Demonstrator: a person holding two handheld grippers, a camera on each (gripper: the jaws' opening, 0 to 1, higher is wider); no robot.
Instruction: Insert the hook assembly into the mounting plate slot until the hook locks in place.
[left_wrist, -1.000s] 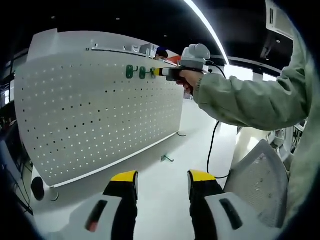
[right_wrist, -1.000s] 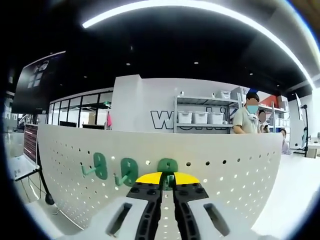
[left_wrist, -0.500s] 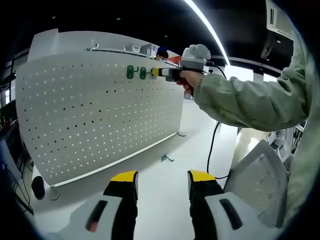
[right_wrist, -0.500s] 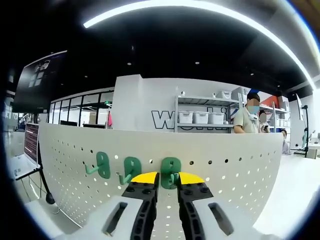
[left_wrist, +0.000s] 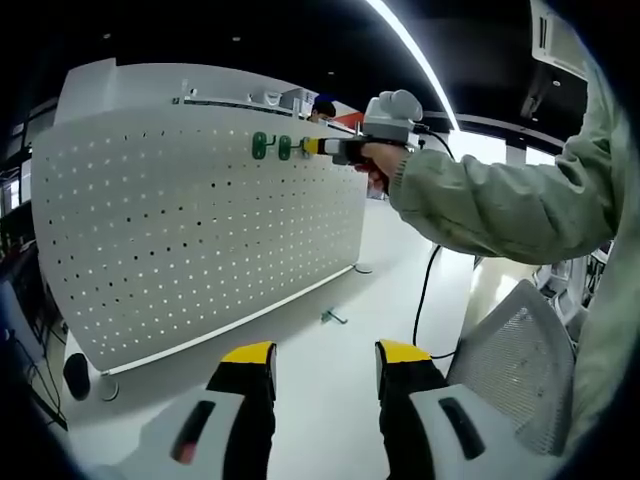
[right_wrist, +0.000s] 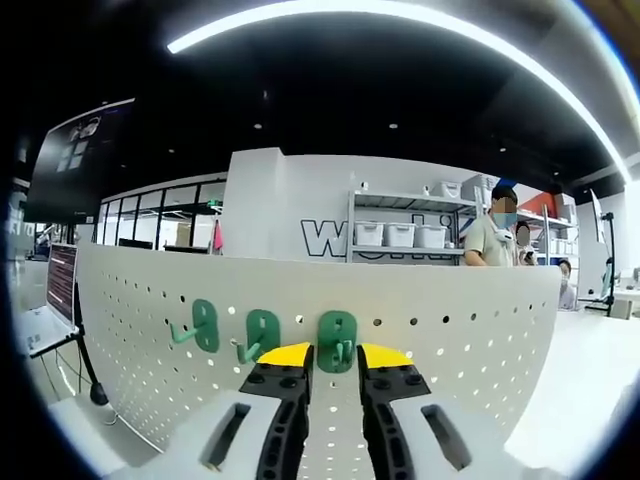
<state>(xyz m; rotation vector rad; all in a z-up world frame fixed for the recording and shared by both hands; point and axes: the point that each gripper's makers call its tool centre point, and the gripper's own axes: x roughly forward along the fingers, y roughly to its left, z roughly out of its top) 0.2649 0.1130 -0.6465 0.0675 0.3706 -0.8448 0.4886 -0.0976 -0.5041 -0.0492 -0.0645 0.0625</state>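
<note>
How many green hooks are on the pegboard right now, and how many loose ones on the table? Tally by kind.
Green hooks on the pegboard: 3, the left hook, the middle hook and the right hook, which sits between the open jaws of the right gripper.
Loose hooks on the table: 1.
Total: 4 hooks.

The left gripper view looks from far back and low, across the white tabletop (left_wrist: 330, 370), toward the pegboard (left_wrist: 200, 230) standing at an angle in the left of the frame. The right gripper view faces the same pegboard (right_wrist: 450, 320) straight and very near, with its green hooks (right_wrist: 337, 340) just beyond the jaws. Both views share the pegboard and hooks (left_wrist: 271, 146).
</note>
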